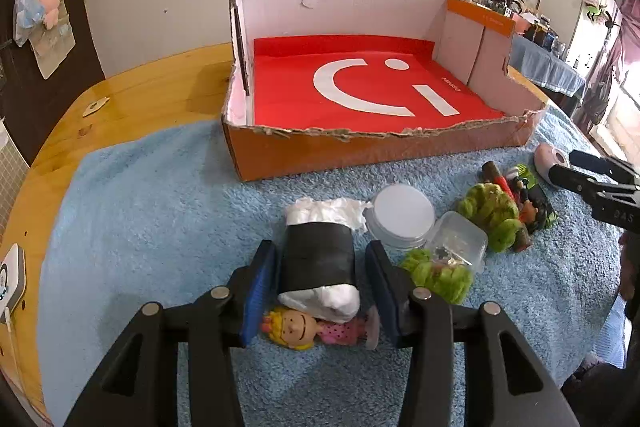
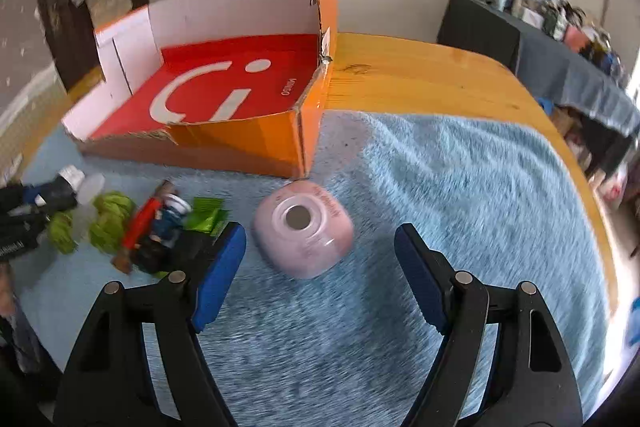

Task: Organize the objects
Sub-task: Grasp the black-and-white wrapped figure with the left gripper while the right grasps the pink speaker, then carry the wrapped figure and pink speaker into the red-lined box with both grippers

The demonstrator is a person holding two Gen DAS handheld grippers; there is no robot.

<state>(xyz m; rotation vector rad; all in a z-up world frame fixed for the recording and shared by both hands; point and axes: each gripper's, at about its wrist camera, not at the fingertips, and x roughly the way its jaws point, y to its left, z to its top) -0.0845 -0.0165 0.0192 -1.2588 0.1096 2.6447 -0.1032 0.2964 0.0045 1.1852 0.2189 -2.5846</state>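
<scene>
In the left wrist view my left gripper (image 1: 320,245) stands open around a white roll with a black band (image 1: 318,259); a gap shows at the right pad. A yellow-haired doll (image 1: 304,327) lies under the roll's near end. Beside it sit a clear jar with a white lid (image 1: 402,215), a small clear tub (image 1: 460,239), green fuzzy pieces (image 1: 490,213) and a toy pack (image 1: 528,195). My right gripper (image 2: 320,229) is wide open, with a pink rounded gadget (image 2: 304,231) lying on the towel between and ahead of its fingertips, untouched. The orange cardboard box (image 1: 360,151) holds only a red sheet.
Everything lies on a blue fluffy towel (image 1: 160,227) over a wooden table (image 1: 152,87). The box (image 2: 248,143) stands at the towel's far edge, with high white walls at the back. My right gripper's fingers (image 1: 576,183) reach in at the right edge near the pink gadget (image 1: 550,159).
</scene>
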